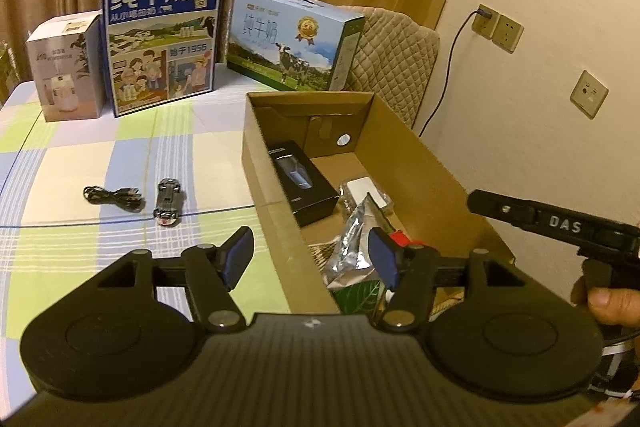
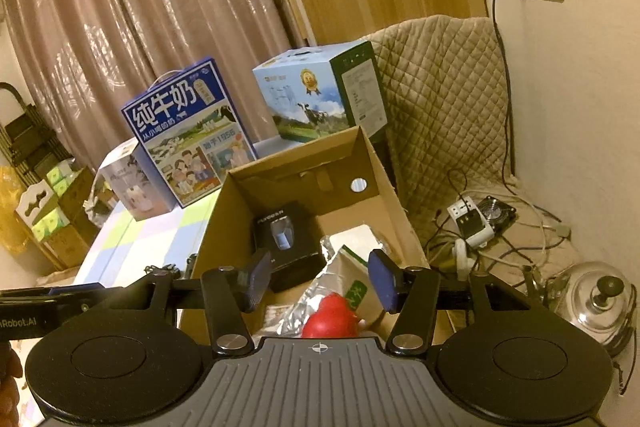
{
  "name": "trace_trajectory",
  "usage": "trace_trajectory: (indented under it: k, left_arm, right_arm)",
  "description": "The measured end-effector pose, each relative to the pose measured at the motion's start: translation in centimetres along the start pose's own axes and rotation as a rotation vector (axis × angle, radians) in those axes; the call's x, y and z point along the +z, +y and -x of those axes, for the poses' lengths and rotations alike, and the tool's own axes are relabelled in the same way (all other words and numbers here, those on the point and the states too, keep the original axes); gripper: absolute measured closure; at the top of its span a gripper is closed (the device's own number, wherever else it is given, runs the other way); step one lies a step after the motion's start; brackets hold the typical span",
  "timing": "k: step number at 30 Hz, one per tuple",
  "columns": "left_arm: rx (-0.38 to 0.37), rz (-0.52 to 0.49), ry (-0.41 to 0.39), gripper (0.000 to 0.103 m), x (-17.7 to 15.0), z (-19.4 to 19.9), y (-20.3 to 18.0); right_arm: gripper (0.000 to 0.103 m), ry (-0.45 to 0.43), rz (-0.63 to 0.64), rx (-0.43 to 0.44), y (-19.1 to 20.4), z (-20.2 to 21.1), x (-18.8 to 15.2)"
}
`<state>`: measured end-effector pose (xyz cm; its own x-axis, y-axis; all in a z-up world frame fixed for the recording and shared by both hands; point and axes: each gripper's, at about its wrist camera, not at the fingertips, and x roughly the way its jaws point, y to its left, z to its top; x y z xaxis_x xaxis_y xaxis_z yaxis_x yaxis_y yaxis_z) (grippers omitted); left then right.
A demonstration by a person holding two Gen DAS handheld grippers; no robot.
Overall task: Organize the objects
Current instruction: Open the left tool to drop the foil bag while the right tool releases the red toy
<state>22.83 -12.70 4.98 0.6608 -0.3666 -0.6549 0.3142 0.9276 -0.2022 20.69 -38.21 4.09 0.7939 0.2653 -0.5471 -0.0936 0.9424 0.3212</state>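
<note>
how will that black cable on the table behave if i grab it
The loosely coiled thin black cable will probably be floppy: pinched at one loop, the rest should sag and may uncoil. It looks light, so pushing it across the checked tablecloth would likely drag it in a bunch. The small dark toy car beside it could get nudged.

Place: a lived-in home room is being shown.
Window: long brown curtains are hanging.
Table: a checked cloth is being used, with milk gift boxes standing.
Floor: a kettle and power strip are lying.
</note>
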Motion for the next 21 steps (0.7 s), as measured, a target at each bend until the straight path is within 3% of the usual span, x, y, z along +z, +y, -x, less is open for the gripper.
trace_trajectory:
  k: [11,21]
  left_arm:
    - [0.062,0.017,-0.022,0.034,-1.9,3.8,2.9]
    - [0.172,0.085,-0.039,0.026,-4.5,7.9,8.7]
  right_arm:
    - [0.05,-0.006,0.048,0.031,3.5,2.8,-1.2]
    - [0.049,0.0,0.114,0.089,8.5,3.3,-2.8]
